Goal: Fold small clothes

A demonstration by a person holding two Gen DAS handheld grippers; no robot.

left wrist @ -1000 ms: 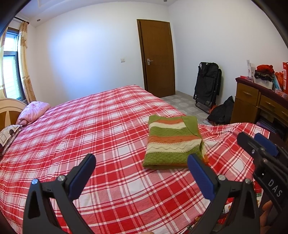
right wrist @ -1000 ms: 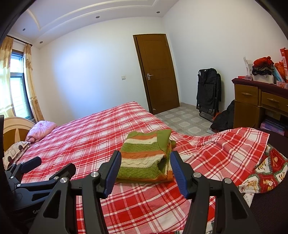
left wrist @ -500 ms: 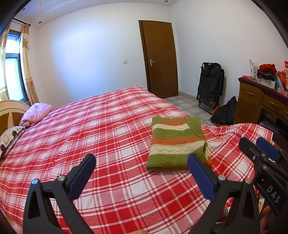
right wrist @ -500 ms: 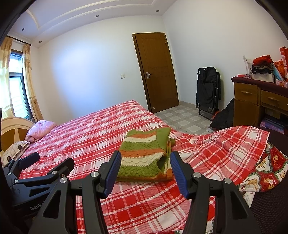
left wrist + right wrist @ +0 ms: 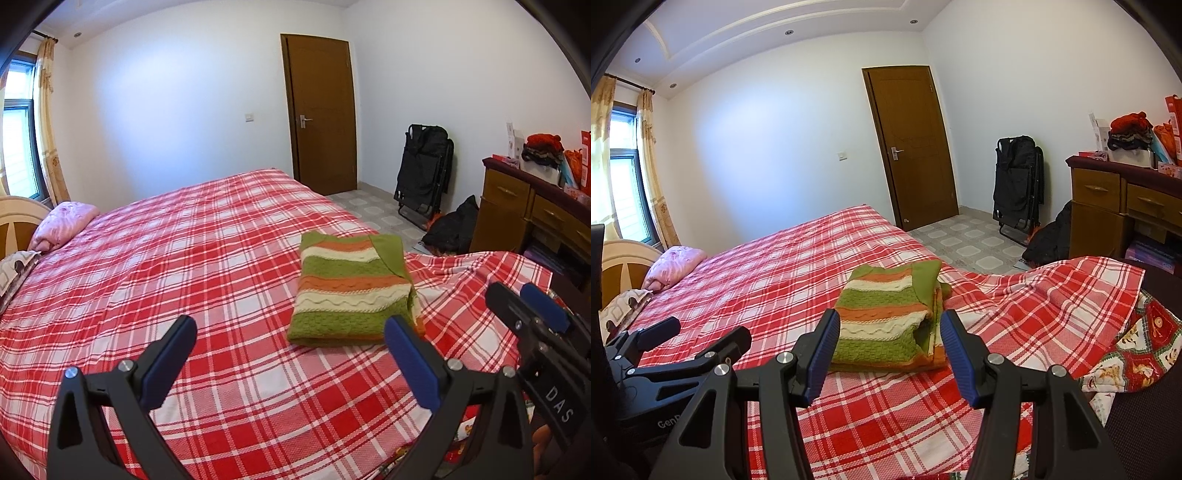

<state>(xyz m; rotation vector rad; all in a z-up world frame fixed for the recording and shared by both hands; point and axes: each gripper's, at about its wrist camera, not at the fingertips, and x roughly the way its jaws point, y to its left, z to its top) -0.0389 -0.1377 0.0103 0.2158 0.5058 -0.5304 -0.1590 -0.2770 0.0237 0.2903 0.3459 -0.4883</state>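
Observation:
A folded sweater (image 5: 351, 291) with green, orange and cream stripes lies flat on the red plaid bed (image 5: 184, 258), near its right edge. It also shows in the right wrist view (image 5: 890, 321). My left gripper (image 5: 288, 332) is open and empty, held above the bed short of the sweater. My right gripper (image 5: 888, 328) is open and empty, its jaws framing the sweater's near edge from a distance. Each gripper shows in the other's view, the right one (image 5: 532, 314) and the left one (image 5: 683, 343).
A pink pillow (image 5: 62, 225) lies at the headboard. A wooden dresser (image 5: 1123, 210) with piled clothes stands at the right. A folded black chair (image 5: 1015, 192) and black bag (image 5: 1049, 240) sit by the door. A patterned cloth (image 5: 1137, 358) hangs off the bed's near right corner.
Both grippers have drifted slightly back and up from the bed. The sweater lies unmoved. Both grippers stay open.

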